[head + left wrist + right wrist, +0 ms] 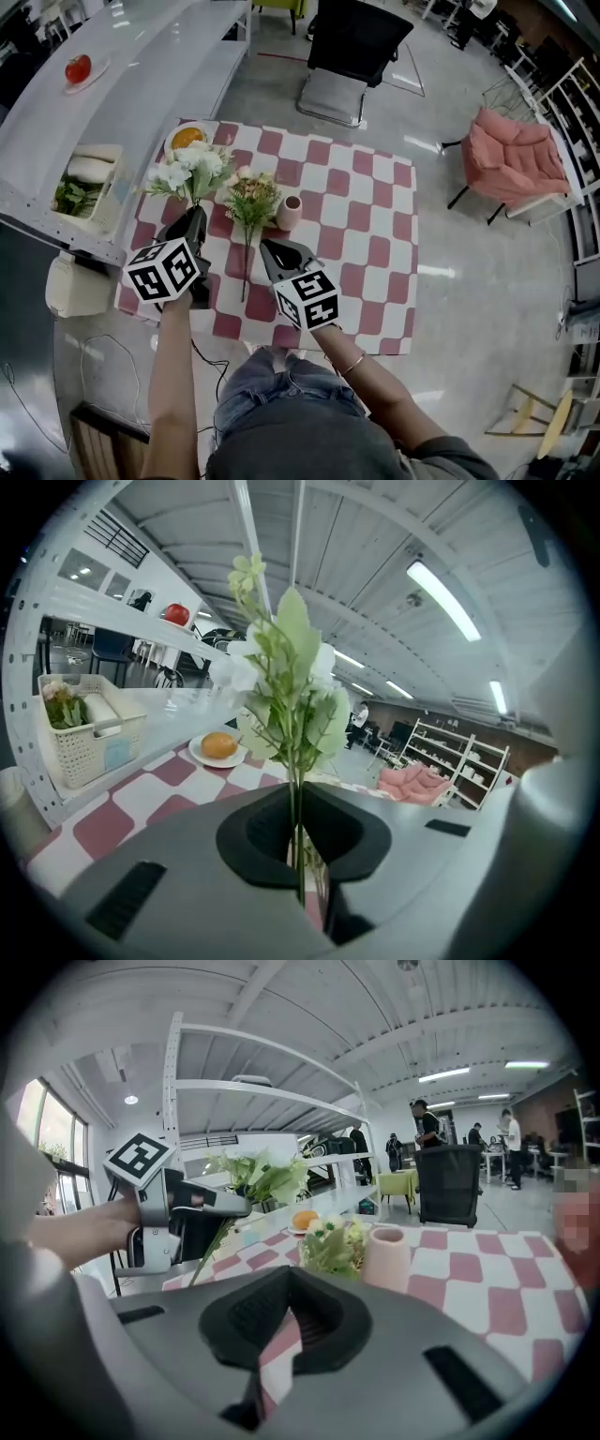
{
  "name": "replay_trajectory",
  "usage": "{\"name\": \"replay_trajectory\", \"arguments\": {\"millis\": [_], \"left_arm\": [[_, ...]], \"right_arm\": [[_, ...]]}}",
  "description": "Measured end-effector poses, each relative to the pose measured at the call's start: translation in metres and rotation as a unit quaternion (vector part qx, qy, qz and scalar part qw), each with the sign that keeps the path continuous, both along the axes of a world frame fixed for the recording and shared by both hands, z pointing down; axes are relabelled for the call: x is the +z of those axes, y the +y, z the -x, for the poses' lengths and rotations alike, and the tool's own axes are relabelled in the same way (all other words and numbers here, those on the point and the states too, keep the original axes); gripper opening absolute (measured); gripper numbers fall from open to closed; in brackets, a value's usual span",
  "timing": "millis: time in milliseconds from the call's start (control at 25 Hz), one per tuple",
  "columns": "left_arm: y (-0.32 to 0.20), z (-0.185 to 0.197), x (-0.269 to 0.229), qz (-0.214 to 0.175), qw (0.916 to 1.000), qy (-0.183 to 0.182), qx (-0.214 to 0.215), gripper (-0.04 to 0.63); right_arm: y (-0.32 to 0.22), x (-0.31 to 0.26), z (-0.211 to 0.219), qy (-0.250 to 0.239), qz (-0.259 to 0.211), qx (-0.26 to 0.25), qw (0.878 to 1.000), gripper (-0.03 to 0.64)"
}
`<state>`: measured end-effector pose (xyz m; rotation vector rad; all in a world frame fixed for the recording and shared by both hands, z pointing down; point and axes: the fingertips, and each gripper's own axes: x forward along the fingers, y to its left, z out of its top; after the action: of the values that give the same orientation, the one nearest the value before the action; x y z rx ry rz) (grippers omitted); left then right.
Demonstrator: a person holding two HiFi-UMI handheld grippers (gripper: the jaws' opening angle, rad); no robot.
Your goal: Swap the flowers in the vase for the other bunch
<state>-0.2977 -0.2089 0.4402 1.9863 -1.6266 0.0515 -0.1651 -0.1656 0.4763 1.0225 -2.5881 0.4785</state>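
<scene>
Above the left side of the checked table (375, 234), the white bunch (187, 172) is held off the cloth, its thin stems pinched between the closed jaws of the left gripper (194, 217), blooms and leaves standing up past the tips. On the cloth just to its right, the other bunch (251, 197), pale yellow and green, lies with its heads close against the pink vase (289, 213) and its long stem running back toward the person. The vase stands upright with its mouth showing open, and no stems are visible in it. The right gripper (274, 248) hangs over the table just short of the vase, jaws drawn together with nothing between them. Farther back, a plate with an orange (187, 138) sits at the table's far left corner. Beyond the table's left edge a white shelf unit carries a basket (84, 187) of greens and a tomato (78, 67), and a black chair (352, 52) and a pink chair (516, 159) stand on the floor.
</scene>
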Motion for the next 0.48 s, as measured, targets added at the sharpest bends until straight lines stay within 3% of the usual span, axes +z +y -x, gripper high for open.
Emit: {"name": "replay_trajectory", "arguments": {"millis": [480], "left_arm": [[-0.006,-0.102,-0.058,-0.072,0.9953,0.012,0.064,0.026]], "right_arm": [[0.001,-0.023,-0.077,-0.011,-0.028,0.03,0.999,0.011]]}}
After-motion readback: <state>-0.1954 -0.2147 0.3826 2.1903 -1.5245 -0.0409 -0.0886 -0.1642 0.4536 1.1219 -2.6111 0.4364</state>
